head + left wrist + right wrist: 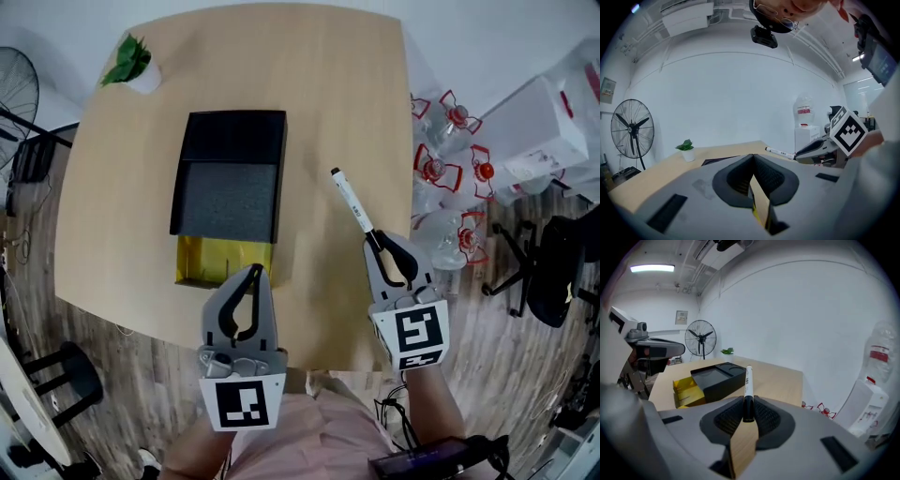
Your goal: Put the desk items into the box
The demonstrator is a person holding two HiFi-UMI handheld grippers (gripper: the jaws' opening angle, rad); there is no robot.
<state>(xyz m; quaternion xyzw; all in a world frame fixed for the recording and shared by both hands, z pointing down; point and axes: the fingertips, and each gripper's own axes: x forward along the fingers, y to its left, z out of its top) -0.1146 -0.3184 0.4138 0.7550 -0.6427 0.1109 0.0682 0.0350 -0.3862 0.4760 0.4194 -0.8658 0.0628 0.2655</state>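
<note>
The marker [354, 204] is not in the box yet: it sticks forward from the right gripper [380, 242], whose fingers are pressed together on its dark end, and it sits over the bare desk [337, 103] just to the right of the box [230, 178]. The right gripper view shows the same pinch, with the white barrel [748, 378] pointing past the black box [717, 373] and its yellow part [686, 390]. The left gripper [252, 278] hovers at the box's near end, fingers [740, 173] together with nothing between them. Nothing is visible on the box's grey inner surface, so the task looks barely begun; the marker has to be carried left and set inside. A small potted plant [131, 61] stands at the far left corner.
</note>
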